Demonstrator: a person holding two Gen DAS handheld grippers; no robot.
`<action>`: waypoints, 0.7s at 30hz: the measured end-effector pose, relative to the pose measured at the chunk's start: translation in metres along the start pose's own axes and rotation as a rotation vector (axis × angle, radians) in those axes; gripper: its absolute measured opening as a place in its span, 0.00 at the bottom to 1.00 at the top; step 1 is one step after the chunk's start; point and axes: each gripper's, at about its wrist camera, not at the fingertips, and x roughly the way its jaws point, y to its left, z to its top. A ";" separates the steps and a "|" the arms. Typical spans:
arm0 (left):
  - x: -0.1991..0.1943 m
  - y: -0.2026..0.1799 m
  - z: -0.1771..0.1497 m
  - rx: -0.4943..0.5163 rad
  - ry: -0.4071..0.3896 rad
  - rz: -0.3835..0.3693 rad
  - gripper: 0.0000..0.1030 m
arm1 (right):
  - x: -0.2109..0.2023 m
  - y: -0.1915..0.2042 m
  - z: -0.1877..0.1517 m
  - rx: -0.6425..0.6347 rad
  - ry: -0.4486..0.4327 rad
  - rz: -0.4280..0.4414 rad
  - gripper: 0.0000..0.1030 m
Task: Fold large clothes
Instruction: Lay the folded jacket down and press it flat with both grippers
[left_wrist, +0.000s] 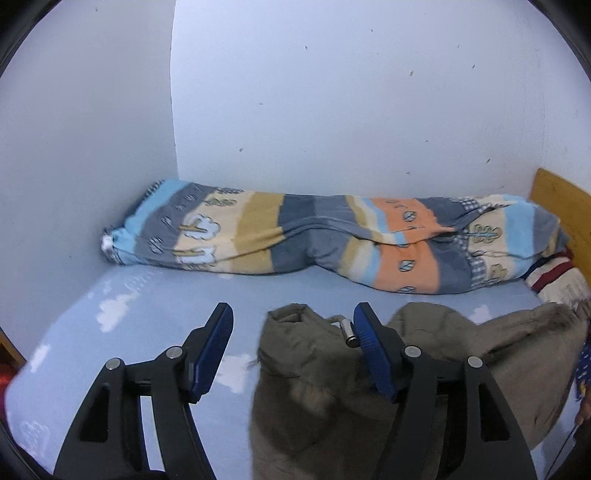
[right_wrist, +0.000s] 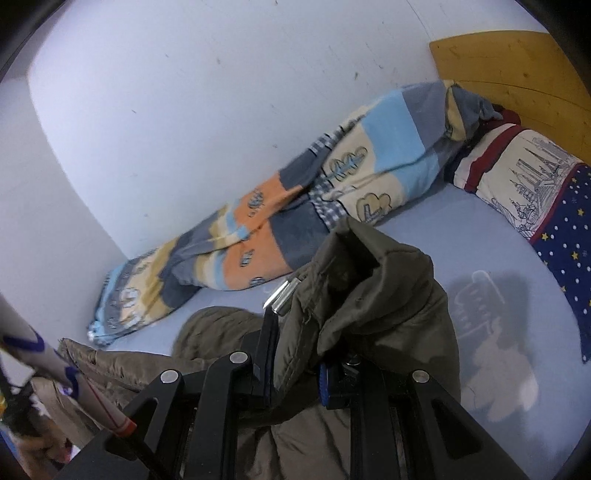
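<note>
A puffy, quilted olive jacket (right_wrist: 369, 280) lies crumpled on the smooth pale-blue bed sheet (left_wrist: 155, 295), its bunched edge clamped in the right gripper (right_wrist: 295, 369), while the left gripper (left_wrist: 293, 325) stands apart, fabric at its five o'clock.

Left tool (left_wrist: 293, 321) jaws apart, right tool (right_wrist: 295, 354) clamped, both angled down

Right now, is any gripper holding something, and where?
The right gripper pinches the olive jacket by a bunched fold near its silver cord tip. The left gripper is open, holding nothing.
</note>
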 end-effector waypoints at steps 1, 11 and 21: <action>-0.001 -0.001 -0.002 0.005 -0.003 0.001 0.65 | 0.012 -0.001 0.002 -0.003 0.009 -0.014 0.18; 0.028 -0.114 -0.070 0.155 0.117 -0.354 0.65 | 0.104 -0.020 0.020 0.056 0.114 -0.118 0.20; 0.127 -0.160 -0.094 0.185 0.257 -0.226 0.65 | 0.071 -0.042 0.036 0.159 0.130 0.087 0.56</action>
